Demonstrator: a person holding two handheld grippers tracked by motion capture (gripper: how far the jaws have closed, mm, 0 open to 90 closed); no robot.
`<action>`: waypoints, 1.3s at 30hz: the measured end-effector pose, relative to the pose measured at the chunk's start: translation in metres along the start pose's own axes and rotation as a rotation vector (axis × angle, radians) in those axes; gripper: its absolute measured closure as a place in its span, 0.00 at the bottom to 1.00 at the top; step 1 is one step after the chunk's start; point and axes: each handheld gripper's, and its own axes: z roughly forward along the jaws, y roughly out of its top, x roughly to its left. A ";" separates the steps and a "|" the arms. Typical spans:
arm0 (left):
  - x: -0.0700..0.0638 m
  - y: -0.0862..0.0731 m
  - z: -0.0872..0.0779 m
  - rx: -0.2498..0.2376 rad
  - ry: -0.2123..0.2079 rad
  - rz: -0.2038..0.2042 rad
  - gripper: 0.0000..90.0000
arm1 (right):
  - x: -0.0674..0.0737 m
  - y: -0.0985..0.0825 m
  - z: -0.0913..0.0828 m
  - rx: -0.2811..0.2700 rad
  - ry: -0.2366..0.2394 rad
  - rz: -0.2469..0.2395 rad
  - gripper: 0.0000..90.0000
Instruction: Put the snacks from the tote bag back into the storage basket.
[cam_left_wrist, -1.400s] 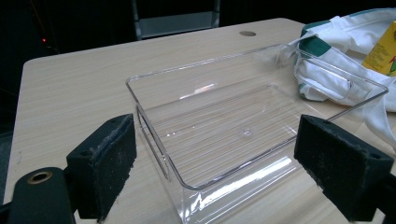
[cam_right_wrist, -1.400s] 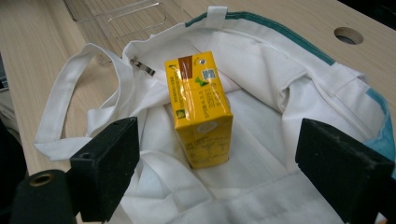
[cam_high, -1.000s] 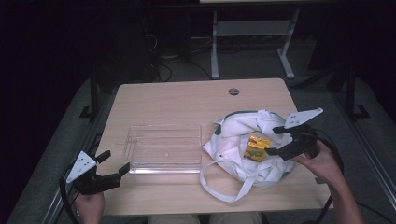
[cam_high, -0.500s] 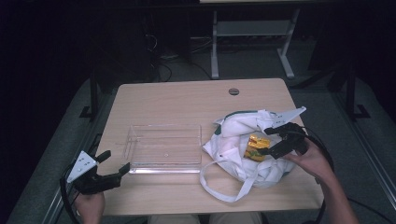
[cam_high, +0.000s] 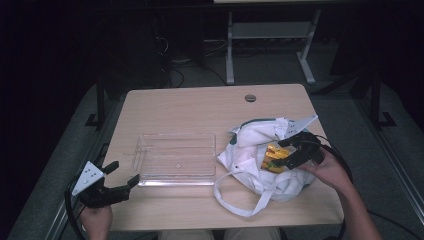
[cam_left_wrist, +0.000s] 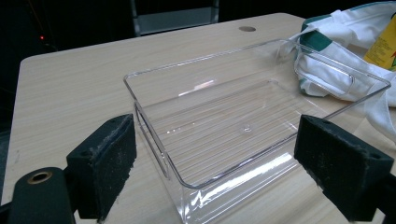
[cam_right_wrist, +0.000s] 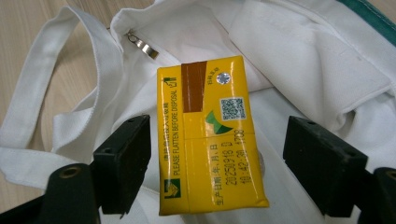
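Observation:
A white cloth bag (cam_high: 248, 141) with green trim lies open on the right of the table. A yellow drink carton (cam_high: 271, 151) lies in its mouth. My right gripper (cam_high: 278, 154) reaches into the bag from the right. In the right gripper view its jaws (cam_right_wrist: 218, 128) have just been closing and stand on either side of the carton (cam_right_wrist: 205, 177), with gaps still showing at both pads. My left gripper (cam_high: 125, 172) is open at the table's front left, just short of the clear plastic tray (cam_high: 176, 181). The tray's near corner (cam_left_wrist: 135, 100) sits between its pads with nothing held.
The wooden table (cam_high: 200, 110) has a round cable hole (cam_high: 250, 98) at the back. The bag's loose straps (cam_high: 240, 205) trail toward the front edge. A metal zip pull (cam_right_wrist: 142, 45) lies inside the bag. Dark floor and a metal frame lie beyond.
My right gripper has moved left and down into the bag mouth, and its jaws have narrowed around the yellow carton. The left gripper has stayed where it was.

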 end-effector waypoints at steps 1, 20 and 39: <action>0.000 0.000 0.000 0.000 0.000 -0.001 0.14 | 0.000 0.000 0.001 0.004 0.000 -0.003 0.29; 0.002 0.000 0.000 -0.010 -0.004 -0.013 0.14 | 0.003 0.007 0.006 0.059 -0.033 -0.085 0.54; 0.001 0.001 0.000 -0.012 -0.004 -0.010 0.14 | -0.003 0.017 0.001 0.082 -0.023 -0.087 0.57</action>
